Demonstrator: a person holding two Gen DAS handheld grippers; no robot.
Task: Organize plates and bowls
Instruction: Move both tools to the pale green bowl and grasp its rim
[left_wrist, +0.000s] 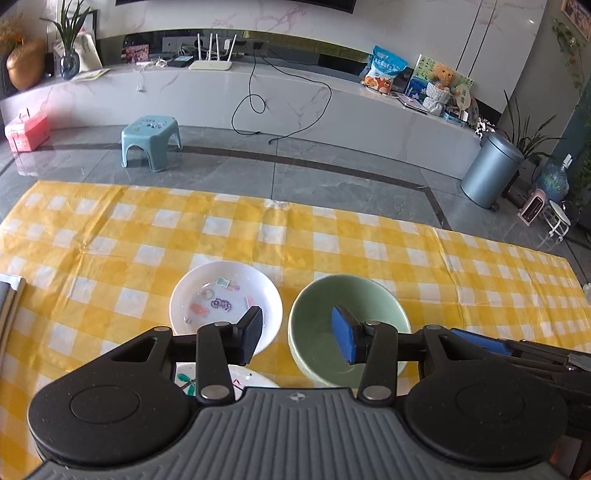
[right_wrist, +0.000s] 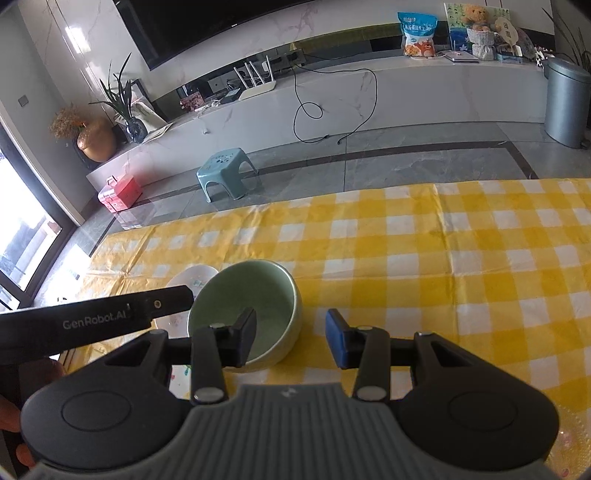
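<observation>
- Surface (left_wrist: 369, 236): covered with a yellow-and-white checked cloth; carries all the crockery listed below.
- Green bowl (left_wrist: 349, 328): pale green, upright, empty, near the front edge of the surface. Sits just beside the white bowl, on its right in the left wrist view.
- White bowl (left_wrist: 225, 299): shallow, white, with small coloured cartoon prints inside; upright, left of the green bowl.
- White plate (left_wrist: 236, 380): only a rim shows behind the left gripper's body, nearer the front edge than the white bowl; leaf print visible.
- Left gripper (left_wrist: 301, 334): released, jaws wide apart, holding nothing. It hangs over the gap between the two bowls; the black finger overlaps the white bowl in view, the blue-padded finger overlaps the green bowl's inside. Contact cannot be told.
- Right gripper (right_wrist: 291, 338): released, jaws wide apart. The black finger sits over the green bowl's inside, the blue-padded finger outside its right wall over the cloth, so the wall stands between them, not clamped.
- Floor items: blue stool (left_wrist: 150, 142), grey bin (left_wrist: 491, 170), red box (left_wrist: 26, 132).
</observation>
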